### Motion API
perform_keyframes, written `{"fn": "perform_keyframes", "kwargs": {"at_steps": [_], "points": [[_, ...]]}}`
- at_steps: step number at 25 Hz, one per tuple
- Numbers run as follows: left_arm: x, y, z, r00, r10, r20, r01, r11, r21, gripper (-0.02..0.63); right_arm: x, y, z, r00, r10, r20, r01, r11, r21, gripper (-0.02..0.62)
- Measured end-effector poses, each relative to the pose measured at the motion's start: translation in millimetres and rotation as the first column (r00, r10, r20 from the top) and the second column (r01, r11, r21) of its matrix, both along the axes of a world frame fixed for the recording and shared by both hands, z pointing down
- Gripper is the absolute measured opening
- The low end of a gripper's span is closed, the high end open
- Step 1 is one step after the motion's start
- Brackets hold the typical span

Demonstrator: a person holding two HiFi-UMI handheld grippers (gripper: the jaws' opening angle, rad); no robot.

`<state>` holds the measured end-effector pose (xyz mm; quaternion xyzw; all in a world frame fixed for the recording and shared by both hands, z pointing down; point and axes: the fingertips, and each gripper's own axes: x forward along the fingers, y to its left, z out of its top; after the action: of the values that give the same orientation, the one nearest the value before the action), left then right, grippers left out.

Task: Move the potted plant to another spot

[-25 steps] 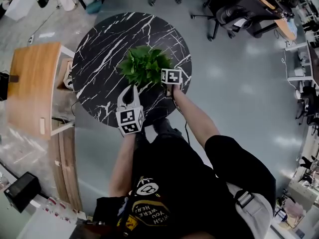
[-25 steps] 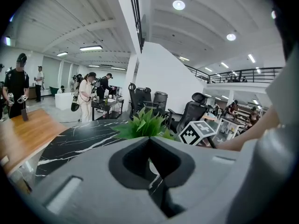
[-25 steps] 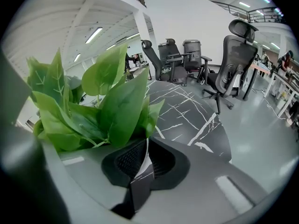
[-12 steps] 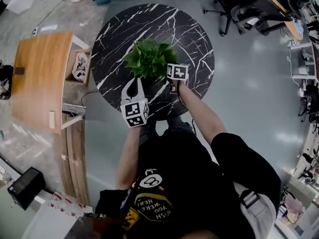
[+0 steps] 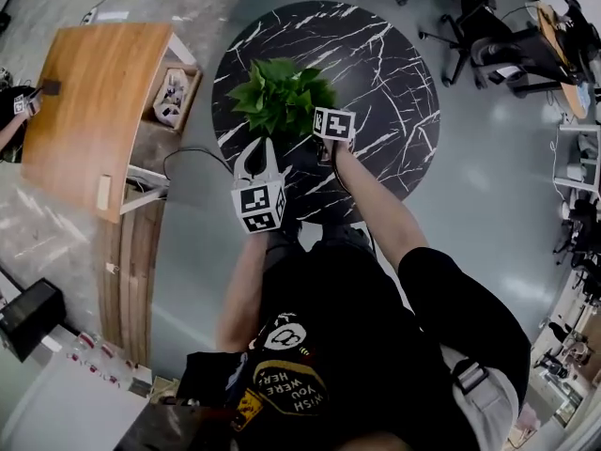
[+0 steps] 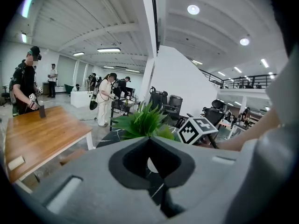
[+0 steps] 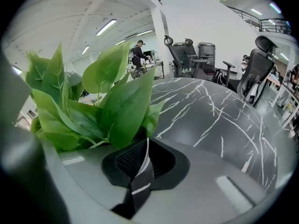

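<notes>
A leafy green potted plant [image 5: 282, 97] sits over the left part of the round black marble table [image 5: 376, 64]. My right gripper [image 5: 322, 148] is at its right side, shut on the pot's thin white rim [image 7: 145, 154]. The leaves [image 7: 93, 106] fill the left of the right gripper view, and the pot's body is hidden. My left gripper [image 5: 258, 158] is just in front of the plant, over the table's near edge. It is shut with nothing between its jaws. In the left gripper view the plant [image 6: 145, 122] stands beyond that gripper [image 6: 149, 141].
A wooden table [image 5: 89, 111] stands left of the marble one, with an open box of small things [image 5: 174, 97] at its corner. A cable [image 5: 188, 153] lies on the floor between them. Office chairs [image 5: 498, 36] stand at the far right. People [image 6: 105, 97] stand in the background.
Both grippers and the plant have shifted left across the marble table, from near its middle to its left part. The right gripper has kept its hold on the pot.
</notes>
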<state>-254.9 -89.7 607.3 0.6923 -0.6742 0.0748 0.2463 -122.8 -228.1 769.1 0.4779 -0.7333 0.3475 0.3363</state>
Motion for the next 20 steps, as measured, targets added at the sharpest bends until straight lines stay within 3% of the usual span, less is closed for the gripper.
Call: {"fn": "perform_keyframes", "kwargs": {"at_steps": [9, 20], "points": [[-83.9, -1.4, 9.1, 0.993, -0.085, 0.086, 0.086, 0.996, -0.013, 0.005, -101.5, -14.2, -3.0, 0.995, -0.1, 0.017, 0.1, 0.995, 0.028, 0.021], [-121.0, -3.9, 14.8, 0.987, -0.128, 0.096, 0.131, 0.991, -0.023, 0.005, -185.7, -22.5, -4.5, 0.977, -0.209, 0.029, 0.206, 0.975, 0.079, 0.02]]}}
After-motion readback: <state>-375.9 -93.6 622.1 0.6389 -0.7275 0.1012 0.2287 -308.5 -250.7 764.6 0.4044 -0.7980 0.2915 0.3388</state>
